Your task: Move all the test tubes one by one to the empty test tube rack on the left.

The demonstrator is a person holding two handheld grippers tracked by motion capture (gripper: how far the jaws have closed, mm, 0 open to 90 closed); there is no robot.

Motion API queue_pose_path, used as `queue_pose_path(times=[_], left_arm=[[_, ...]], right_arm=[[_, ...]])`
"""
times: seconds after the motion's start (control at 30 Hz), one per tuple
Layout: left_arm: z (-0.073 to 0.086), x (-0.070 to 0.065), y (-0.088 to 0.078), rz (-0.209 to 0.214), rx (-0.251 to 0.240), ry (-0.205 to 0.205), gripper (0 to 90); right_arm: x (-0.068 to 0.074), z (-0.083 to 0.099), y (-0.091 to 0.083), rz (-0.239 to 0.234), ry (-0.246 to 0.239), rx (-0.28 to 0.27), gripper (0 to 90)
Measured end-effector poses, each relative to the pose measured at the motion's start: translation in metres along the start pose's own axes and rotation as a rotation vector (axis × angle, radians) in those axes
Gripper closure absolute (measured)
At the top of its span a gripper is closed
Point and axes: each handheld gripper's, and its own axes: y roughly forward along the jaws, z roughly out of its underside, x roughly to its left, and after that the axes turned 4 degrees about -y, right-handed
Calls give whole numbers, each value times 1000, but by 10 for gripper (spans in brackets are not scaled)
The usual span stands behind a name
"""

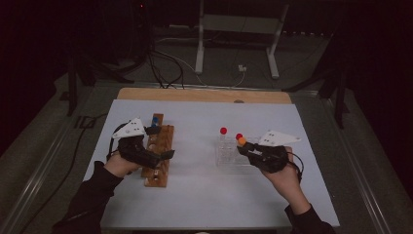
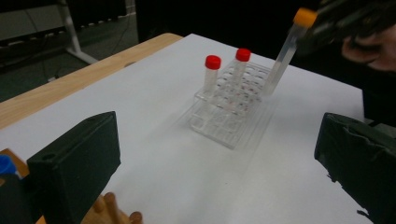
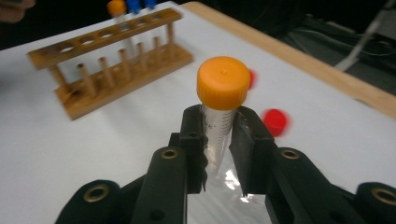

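From above, my right hand-held gripper [image 1: 245, 146] holds the orange tube [image 1: 242, 141] over the clear rack [image 1: 229, 157]. In the left gripper view, my left one's jaws stand apart, empty. In the right gripper view, the jaws clamp the tube; next, I think, it goes to the wooden rack [image 3: 112, 58].

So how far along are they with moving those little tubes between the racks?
Two red-capped tubes already stand in the clear rack. The right gripper is clamped on an orange-capped tube, held tilted at that rack's edge, not plainly seated or clear. The wooden rack holds blue-capped tubes and another orange one. The left gripper is open beside it.
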Motion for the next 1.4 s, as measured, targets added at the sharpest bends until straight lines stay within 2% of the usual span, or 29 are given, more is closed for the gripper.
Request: queue_pose_path(times=[0.27, 0.57, 0.7, 0.83, 1.13, 1.27, 1.4], left_arm=[[-3, -16, 9, 56, 11, 27, 12], [0, -38, 32, 156, 48, 63, 51], [1, -46, 41, 187, 56, 80, 144], [3, -53, 50, 198, 67, 97, 240], [6, -56, 59, 211, 70, 115, 490], [8, -58, 63, 201, 74, 133, 568], [8, -59, 66, 222, 82, 144, 657]], right_arm=[[32, 1, 32, -121, -50, 42, 747], [54, -2, 49, -192, -94, 67, 747], [59, -2, 51, -207, -102, 67, 747], [62, -3, 53, -225, -104, 66, 747], [67, -4, 55, -242, -107, 69, 747], [67, -4, 55, -247, -109, 68, 747], [69, -4, 56, -251, -109, 67, 747]])
